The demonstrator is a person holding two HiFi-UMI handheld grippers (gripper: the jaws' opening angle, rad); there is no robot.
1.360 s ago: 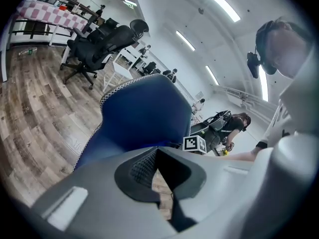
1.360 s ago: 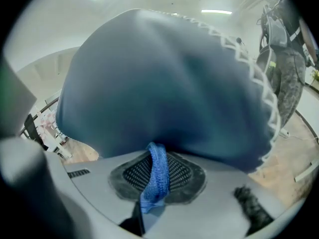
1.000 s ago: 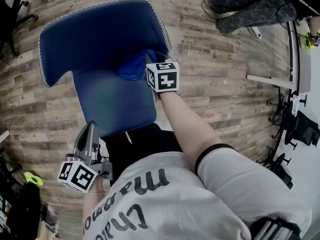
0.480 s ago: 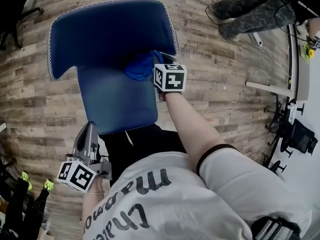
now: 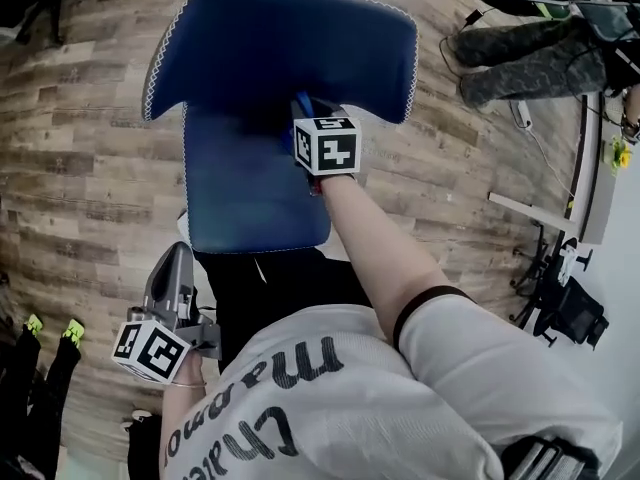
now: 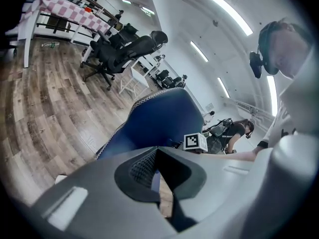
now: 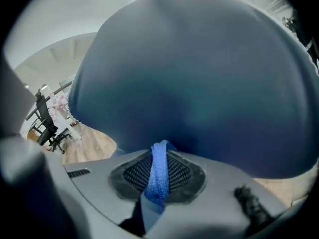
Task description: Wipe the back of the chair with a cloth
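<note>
The blue chair stands in front of me, its backrest [image 5: 280, 48] at the top of the head view and its seat [image 5: 250, 188] below. My right gripper [image 5: 312, 118] presses against the backrest's lower part, shut on a blue cloth [image 5: 300, 105] that mostly hides behind the marker cube. In the right gripper view a fold of the cloth [image 7: 158, 176] is pinched between the pads, and the chair back [image 7: 199, 83] fills the frame. My left gripper [image 5: 178, 253] hangs low by my hip, away from the chair, shut and empty [image 6: 157, 156].
A person's legs [image 5: 540, 53] stretch across the wooden floor at the upper right. A desk edge [image 5: 590, 168] and a black office chair [image 5: 575, 308] stand on the right. Black office chairs [image 6: 119, 51] and a checkered table [image 6: 65, 11] show in the left gripper view.
My right gripper has carried the cloth from the seat-back junction up onto the backrest, and the bunched cloth now shows less. The chair has shifted right in view. The left gripper stayed put.
</note>
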